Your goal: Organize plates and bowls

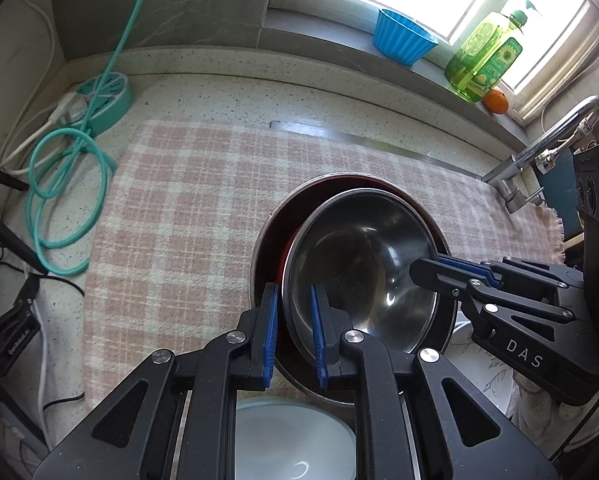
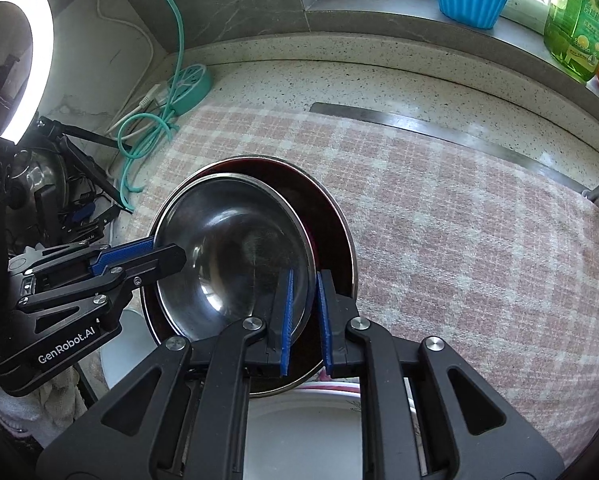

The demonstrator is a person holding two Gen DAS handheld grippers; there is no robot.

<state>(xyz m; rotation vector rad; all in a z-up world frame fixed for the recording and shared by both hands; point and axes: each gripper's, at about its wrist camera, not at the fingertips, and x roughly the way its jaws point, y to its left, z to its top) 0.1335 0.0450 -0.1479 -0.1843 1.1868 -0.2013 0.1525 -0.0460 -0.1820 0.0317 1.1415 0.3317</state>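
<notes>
Left tool [image 1: 294, 320], right tool [image 2: 304, 314] both clamped on steel bowl [image 1: 363, 264] rim (opposite sides), over red-lined bowl [image 1: 273, 232].

Hidden and cut-off parts

The red dish [image 1: 277, 240] under the steel bowl [image 1: 363, 260] shows only as a crescent — its base is covered. 2 white dishes sit half hidden: one [image 1: 295, 440] behind the left hand-held gripper [image 1: 293, 334], one [image 2: 303, 428] behind the right hand-held gripper [image 2: 305, 320], both cut by the bottom edge. The bottle [image 2: 575, 20] is cropped on top.
</notes>
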